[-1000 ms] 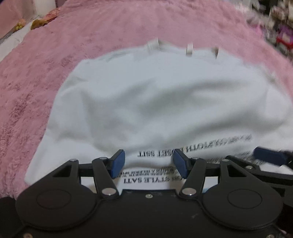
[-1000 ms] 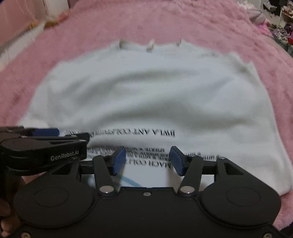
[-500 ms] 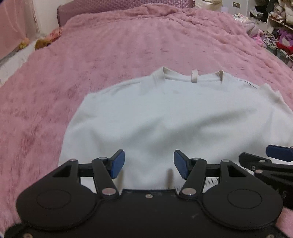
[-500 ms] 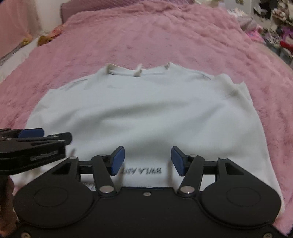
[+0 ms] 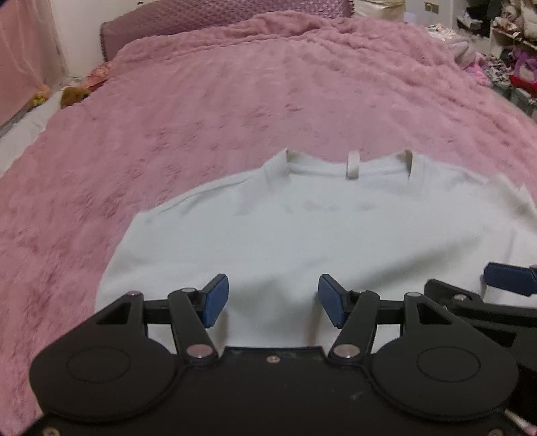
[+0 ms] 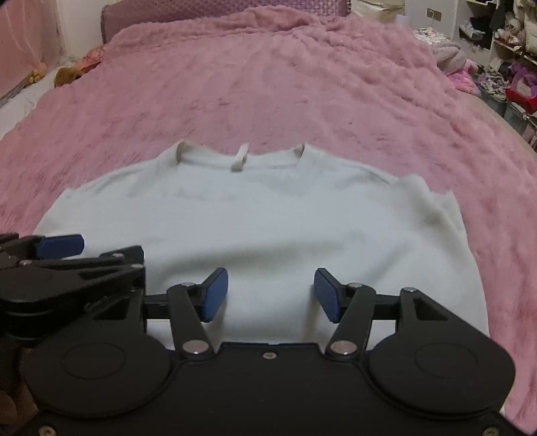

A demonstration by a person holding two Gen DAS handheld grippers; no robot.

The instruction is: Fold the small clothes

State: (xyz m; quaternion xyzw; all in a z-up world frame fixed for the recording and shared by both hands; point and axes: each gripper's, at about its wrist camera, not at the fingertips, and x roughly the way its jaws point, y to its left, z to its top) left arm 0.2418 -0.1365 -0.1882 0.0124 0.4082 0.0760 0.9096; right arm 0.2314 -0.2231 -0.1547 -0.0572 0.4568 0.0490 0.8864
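Note:
A pale, near-white T-shirt (image 5: 302,228) (image 6: 268,221) lies flat on a pink fuzzy blanket, its collar (image 5: 349,162) (image 6: 240,156) at the far side with a small loop tag. My left gripper (image 5: 273,300) is open above the shirt's near edge, nothing between its blue pads. My right gripper (image 6: 271,295) is also open over the near edge, empty. Each gripper shows in the other's view: the right one (image 5: 503,285) at the right border, the left one (image 6: 67,255) at the left border. The shirt's near hem is hidden behind the gripper bodies.
The pink blanket (image 5: 235,100) (image 6: 302,84) covers the whole bed around the shirt. A purple headboard (image 5: 218,16) stands at the far end. Shelves with cluttered clothes and toys (image 6: 503,50) are at the right. Soft toys (image 5: 74,94) lie at the bed's left edge.
Both grippers pulled back toward the near side and rose. The printed text visible one second ago is now covered; the shirt lies smooth with its plain side up.

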